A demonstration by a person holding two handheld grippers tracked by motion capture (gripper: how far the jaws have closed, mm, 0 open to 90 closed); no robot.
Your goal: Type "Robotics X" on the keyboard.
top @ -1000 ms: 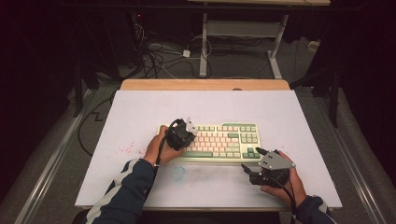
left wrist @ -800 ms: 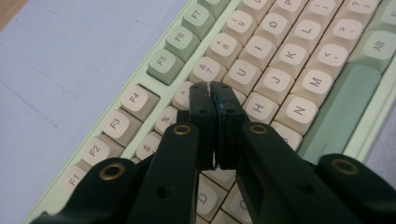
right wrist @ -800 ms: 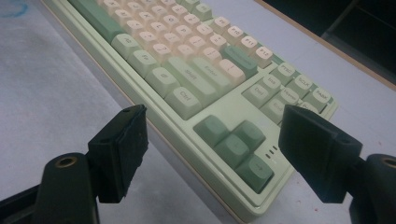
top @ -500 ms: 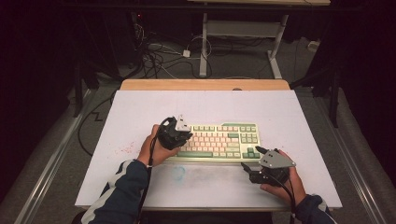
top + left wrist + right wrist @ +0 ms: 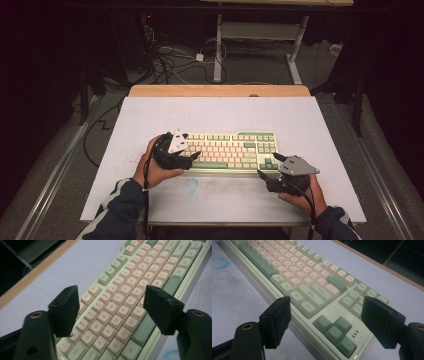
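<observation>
We see a pale green and cream keyboard (image 5: 231, 151) lying flat near the middle of the white table (image 5: 215, 115), a little toward the near edge. Its long axis runs left to right, with the space bar row along its near side and the function row on its far side.

The left gripper (image 5: 187, 156) sits over the keyboard's left end, its jaws spread wide with nothing between them. In the left gripper view its own jaws (image 5: 110, 305) frame the letter keys (image 5: 117, 307) from above, hovering over them; we cannot tell whether they touch. The left hand (image 5: 155, 167) wraps the gripper from the near left, forearm in a dark sleeve (image 5: 117, 212) coming up from the near edge.

The right gripper (image 5: 267, 170) rests just near the keyboard's near right corner, its jaws also wide and empty. In the right gripper view the jaws (image 5: 329, 317) open toward the arrow keys (image 5: 335, 332), seen low and across the keyboard's length. The right hand (image 5: 302, 192) grips from the near side, wrist low over the table.

A faint blue smudge (image 5: 190, 185) marks the table between the hands.
</observation>
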